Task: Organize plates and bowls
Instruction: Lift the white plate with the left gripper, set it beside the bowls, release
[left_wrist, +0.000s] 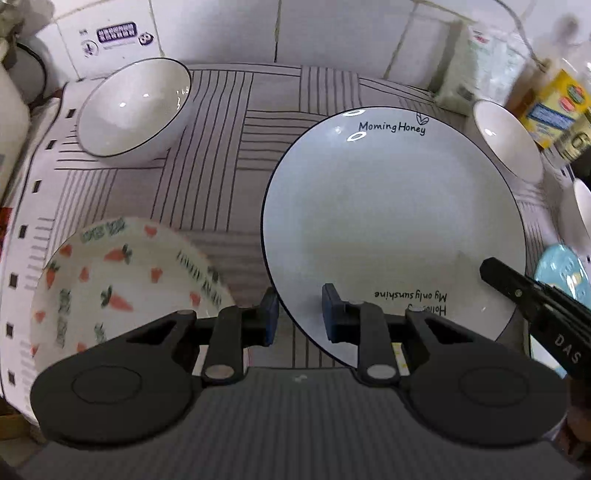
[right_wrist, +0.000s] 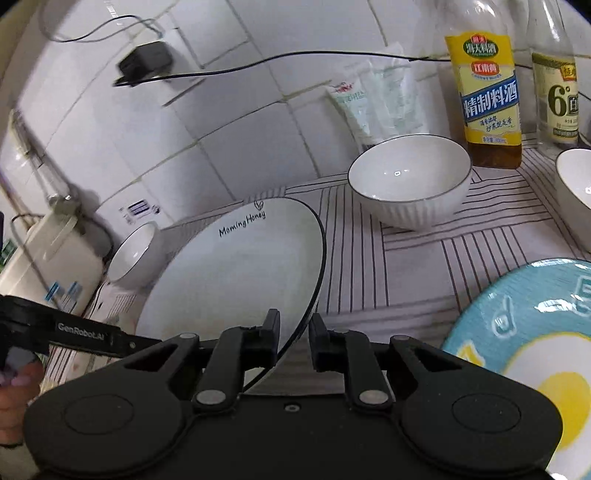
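Note:
A large white plate (left_wrist: 388, 221) (right_wrist: 229, 280) with a dark rim and "Morning Honey" lettering hangs tilted above the striped mat (left_wrist: 229, 147). Its near-left rim sits between the pads of my left gripper (left_wrist: 301, 317), which is shut on it. On the opposite rim my right gripper (right_wrist: 293, 334) is shut, and it shows as a black arm (left_wrist: 517, 291) in the left wrist view. A carrot-patterned dish (left_wrist: 122, 291) lies at the lower left. White bowls stand at the back left (left_wrist: 136, 110) and back right (left_wrist: 506, 140) (right_wrist: 410, 181).
A blue plate with an egg picture (right_wrist: 535, 350) lies at the right, and another white bowl (right_wrist: 576, 184) stands behind it. Two bottles (right_wrist: 487, 96) and plastic packets (right_wrist: 373, 99) stand against the tiled wall. A white appliance (right_wrist: 48, 266) sits at the left edge.

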